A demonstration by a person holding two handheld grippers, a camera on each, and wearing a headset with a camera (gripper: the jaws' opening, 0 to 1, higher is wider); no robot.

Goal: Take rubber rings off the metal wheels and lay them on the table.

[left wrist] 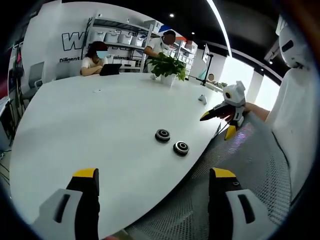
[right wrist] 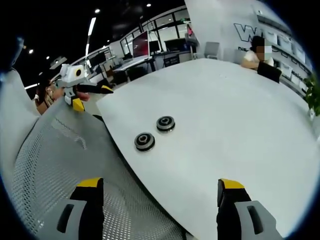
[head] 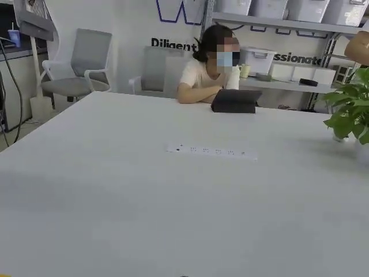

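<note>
White table, open office behind. Two metal wheels lie near its edge, rubber rings apparently on. My left gripper and right gripper gape wide, empty. Removal not begun; next I must close on one wheel.

Matt white table, dark-rimmed wheels, grey mesh.
The table is smooth and matt, with a faint sheen. The two wheels look black and rubbery at the rim, with a paler metallic centre. The chair back is grey woven mesh. The left gripper and right gripper have matt black jaws with yellow tips, plastic by the look. The bins are cloudy plastic.
</note>
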